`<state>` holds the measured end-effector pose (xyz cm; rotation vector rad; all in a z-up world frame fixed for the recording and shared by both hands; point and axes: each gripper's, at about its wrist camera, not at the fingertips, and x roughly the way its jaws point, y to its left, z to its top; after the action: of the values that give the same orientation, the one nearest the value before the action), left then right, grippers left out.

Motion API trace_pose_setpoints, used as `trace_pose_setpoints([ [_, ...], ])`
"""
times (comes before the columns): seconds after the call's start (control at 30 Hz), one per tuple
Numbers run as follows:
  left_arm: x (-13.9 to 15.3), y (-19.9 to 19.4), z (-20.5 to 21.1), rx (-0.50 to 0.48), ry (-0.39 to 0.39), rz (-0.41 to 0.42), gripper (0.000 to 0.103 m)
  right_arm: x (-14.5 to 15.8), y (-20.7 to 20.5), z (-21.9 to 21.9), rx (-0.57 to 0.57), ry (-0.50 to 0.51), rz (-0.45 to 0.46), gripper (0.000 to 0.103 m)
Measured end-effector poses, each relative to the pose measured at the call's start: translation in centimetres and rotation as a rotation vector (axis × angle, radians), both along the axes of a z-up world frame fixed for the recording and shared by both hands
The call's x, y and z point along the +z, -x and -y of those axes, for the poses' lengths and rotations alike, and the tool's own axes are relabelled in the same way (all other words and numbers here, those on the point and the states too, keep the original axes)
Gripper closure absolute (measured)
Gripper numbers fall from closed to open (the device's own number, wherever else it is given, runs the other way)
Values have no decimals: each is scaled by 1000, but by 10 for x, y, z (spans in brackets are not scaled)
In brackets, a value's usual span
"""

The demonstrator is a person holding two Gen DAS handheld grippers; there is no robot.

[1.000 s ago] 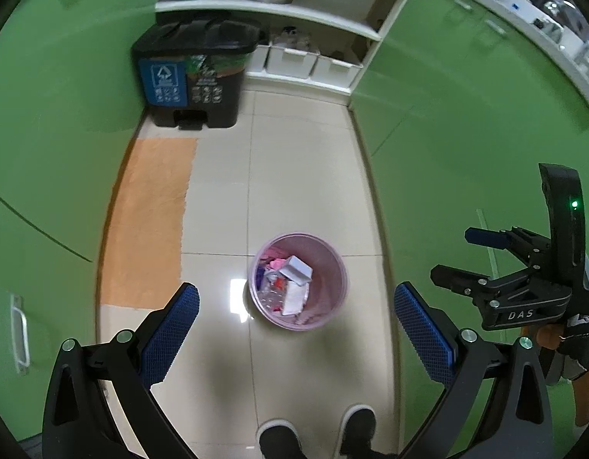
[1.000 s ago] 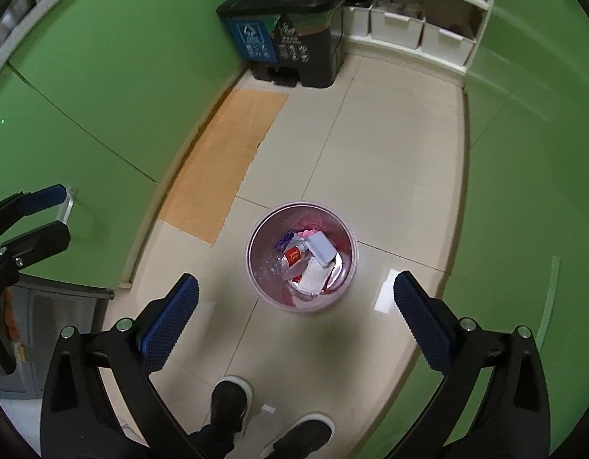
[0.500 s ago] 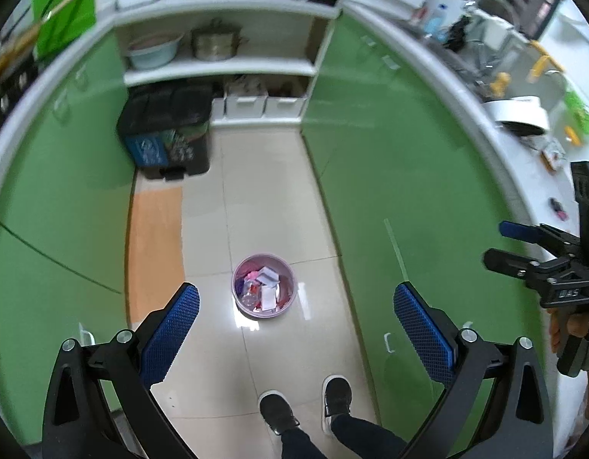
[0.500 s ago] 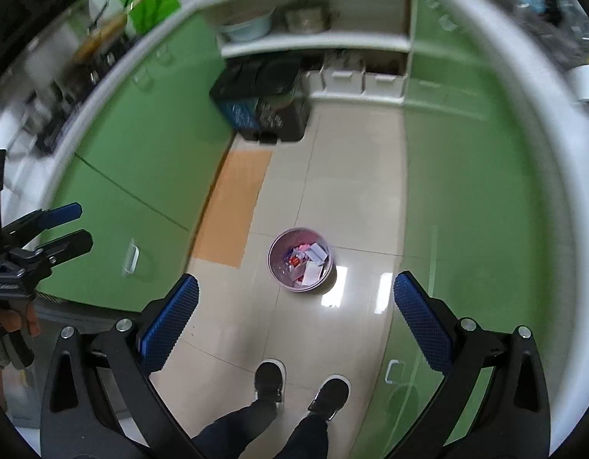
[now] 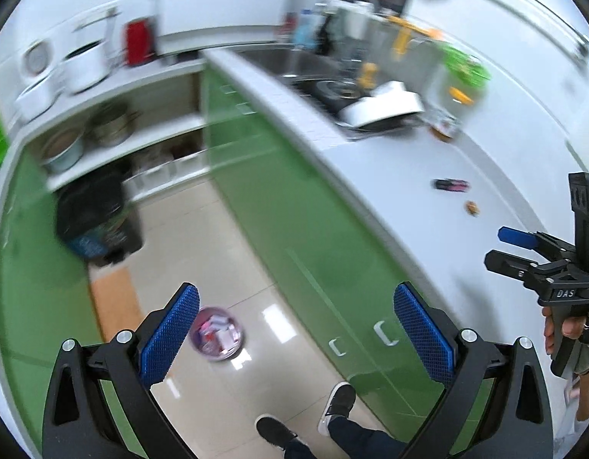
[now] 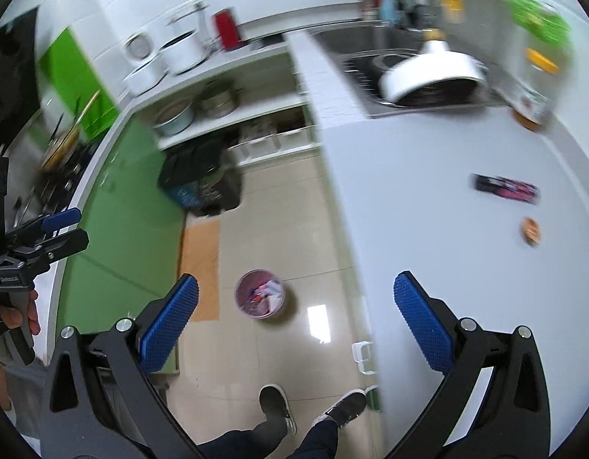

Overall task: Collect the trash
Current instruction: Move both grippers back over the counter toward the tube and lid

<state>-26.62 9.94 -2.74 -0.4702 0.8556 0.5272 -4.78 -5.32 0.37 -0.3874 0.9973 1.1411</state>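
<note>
- My left gripper (image 5: 296,329) is spread wide, its blue pads (image 5: 170,334) well apart, with nothing between them and nothing touched.
- My right gripper (image 6: 294,327) is just as wide open and empty; in the left view I see it from the side (image 5: 524,246), held in a hand (image 5: 570,340) at the right edge.
- Below both claws stand the person's dark shoes (image 6: 275,401) on the pale tiled floor (image 6: 279,222).
- The pink bin (image 6: 261,299) sits on the floor a little further off, near the orange mat (image 6: 200,267), with mixed scraps inside; the left view blurs it (image 5: 218,338).
- On the white counter (image 6: 417,199) to the right lie a dark wrapper (image 6: 506,188) and, nearer me, a small brown scrap (image 6: 531,229), apart from each other and beyond the right claw's fingertips.
- Farther along the counter, a white bowl (image 6: 432,72) sits tilted at the sink; it is blurred.
- At the far end, a black pedal bin (image 6: 200,187) stands under the open shelves.
</note>
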Motion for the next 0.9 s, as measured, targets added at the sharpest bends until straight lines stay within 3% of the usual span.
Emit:
trace_pose_setpoints([
  [0.23,2,-100,46,-187,1,11,5,3,-65,63,-133,4,23,3],
  [0.5,-1,-182,83,-284,11,28,5,1,-129,102,-199,13,64,3],
  [0.9,-16,-273,72,-371,7,-23,5,-34,-205,89,-291,85,30,3],
])
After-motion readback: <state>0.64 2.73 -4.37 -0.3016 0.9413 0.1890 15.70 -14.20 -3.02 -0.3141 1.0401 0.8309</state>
